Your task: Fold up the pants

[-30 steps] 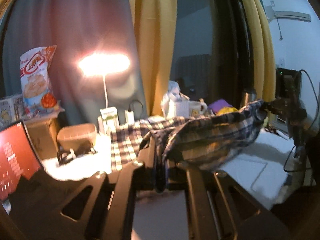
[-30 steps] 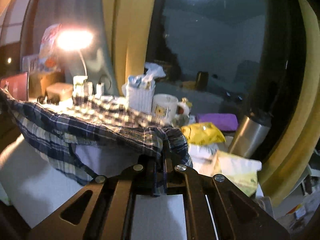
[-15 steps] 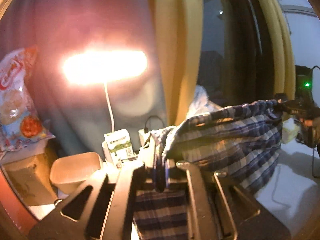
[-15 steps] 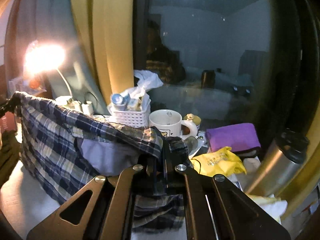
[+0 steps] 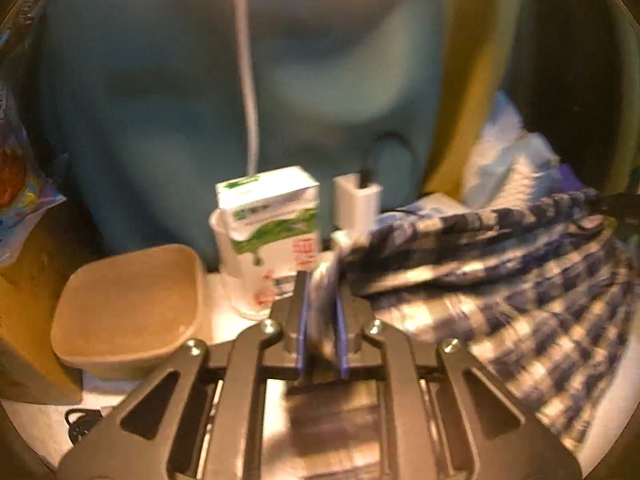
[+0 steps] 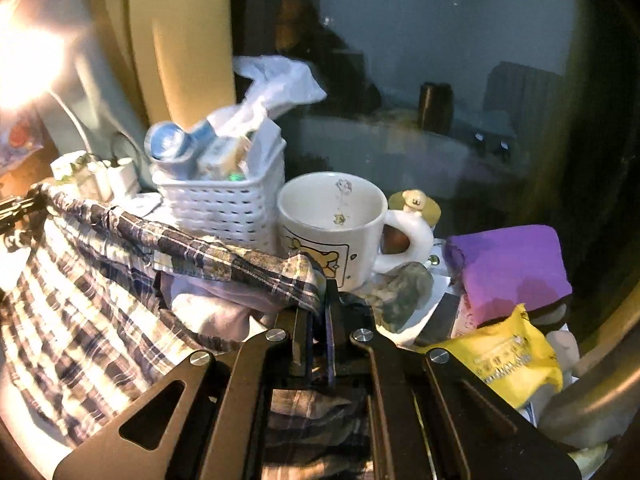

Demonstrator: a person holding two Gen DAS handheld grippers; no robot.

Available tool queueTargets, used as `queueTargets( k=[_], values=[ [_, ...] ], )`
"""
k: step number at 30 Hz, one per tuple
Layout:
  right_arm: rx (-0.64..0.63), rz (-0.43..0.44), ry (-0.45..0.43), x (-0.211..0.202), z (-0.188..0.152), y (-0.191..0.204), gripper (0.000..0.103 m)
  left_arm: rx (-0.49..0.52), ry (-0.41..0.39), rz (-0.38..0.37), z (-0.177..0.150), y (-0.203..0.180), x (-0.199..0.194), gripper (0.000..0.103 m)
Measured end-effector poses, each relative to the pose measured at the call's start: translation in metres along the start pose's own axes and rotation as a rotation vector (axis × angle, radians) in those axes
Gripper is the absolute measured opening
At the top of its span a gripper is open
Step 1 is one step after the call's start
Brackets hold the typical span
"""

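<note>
White tabletop [image 5: 224, 320] shows between the clutter, lit warm by a glaring lamp [image 6: 24, 64] at the left of the right wrist view. Yellow curtains [image 6: 188, 40] hang beside a dark window [image 6: 440, 80] behind the table. A white carton [image 5: 272, 232] with green print stands next to a tan tub [image 5: 128, 304]; its lettering is too blurred to read, as is the print on the yellow packet [image 6: 516, 360]. A mug [image 6: 332, 224] bears a cartoon bear.

The plaid pants [image 6: 100, 312] hang stretched between the two tools, their upper edge running side to side above the table. The left gripper [image 5: 322, 312] is easing apart with cloth between its fingers; the right gripper [image 6: 320, 320] pinches the other corner tight.
</note>
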State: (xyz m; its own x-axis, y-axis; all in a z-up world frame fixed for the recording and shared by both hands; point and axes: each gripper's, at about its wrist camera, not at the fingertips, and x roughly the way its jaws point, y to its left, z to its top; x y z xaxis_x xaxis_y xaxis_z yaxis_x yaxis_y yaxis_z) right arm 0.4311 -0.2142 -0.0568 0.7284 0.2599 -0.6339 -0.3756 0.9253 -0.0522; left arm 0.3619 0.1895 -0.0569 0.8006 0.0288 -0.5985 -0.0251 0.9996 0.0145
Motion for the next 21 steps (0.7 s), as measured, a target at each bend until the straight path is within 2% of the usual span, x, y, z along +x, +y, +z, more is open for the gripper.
queueTargets(
  k=[5, 7, 8, 10, 11, 12, 13, 14, 18, 20, 21],
  values=[
    [0.028, -0.017, 0.042, 0.022, -0.002, -0.007, 0.006, -0.061, -0.023, 0.083, 0.002, 0.022, 0.016, 0.017],
    [0.020, -0.023, 0.050, 0.025, -0.003, -0.006, 0.006, -0.085, -0.024, 0.079, 0.001, 0.029, 0.014, 0.019],
    [0.019, -0.023, 0.056, 0.026, -0.003, -0.006, 0.009, -0.092, -0.017, 0.067, 0.000, 0.032, 0.013, 0.021],
    [0.012, -0.027, 0.062, 0.024, -0.004, -0.004, 0.021, -0.102, -0.009, 0.048, -0.001, 0.037, 0.007, 0.027],
    [0.009, -0.037, 0.052, 0.021, -0.004, -0.004, 0.041, -0.101, -0.003, 0.036, -0.002, 0.037, 0.002, 0.036],
    [0.005, -0.044, 0.042, 0.016, -0.004, -0.003, 0.053, -0.089, -0.019, 0.025, -0.003, 0.036, -0.003, 0.041],
    [-0.002, -0.053, 0.027, 0.010, -0.003, -0.002, 0.071, -0.082, -0.015, 0.012, -0.005, 0.034, -0.010, 0.043],
    [-0.012, -0.058, 0.010, 0.001, -0.003, 0.000, 0.076, -0.075, -0.013, 0.007, -0.009, 0.031, -0.019, 0.044],
    [-0.014, -0.056, -0.040, -0.032, -0.004, 0.005, 0.076, -0.036, 0.002, -0.032, -0.029, 0.012, -0.050, 0.053],
    [-0.013, -0.051, -0.060, -0.050, -0.012, 0.008, 0.076, -0.014, 0.003, -0.060, -0.042, 0.000, -0.070, 0.062],
    [-0.010, -0.047, -0.070, -0.062, -0.018, 0.009, 0.076, -0.007, 0.002, -0.072, -0.048, -0.004, -0.078, 0.063]
  ],
)
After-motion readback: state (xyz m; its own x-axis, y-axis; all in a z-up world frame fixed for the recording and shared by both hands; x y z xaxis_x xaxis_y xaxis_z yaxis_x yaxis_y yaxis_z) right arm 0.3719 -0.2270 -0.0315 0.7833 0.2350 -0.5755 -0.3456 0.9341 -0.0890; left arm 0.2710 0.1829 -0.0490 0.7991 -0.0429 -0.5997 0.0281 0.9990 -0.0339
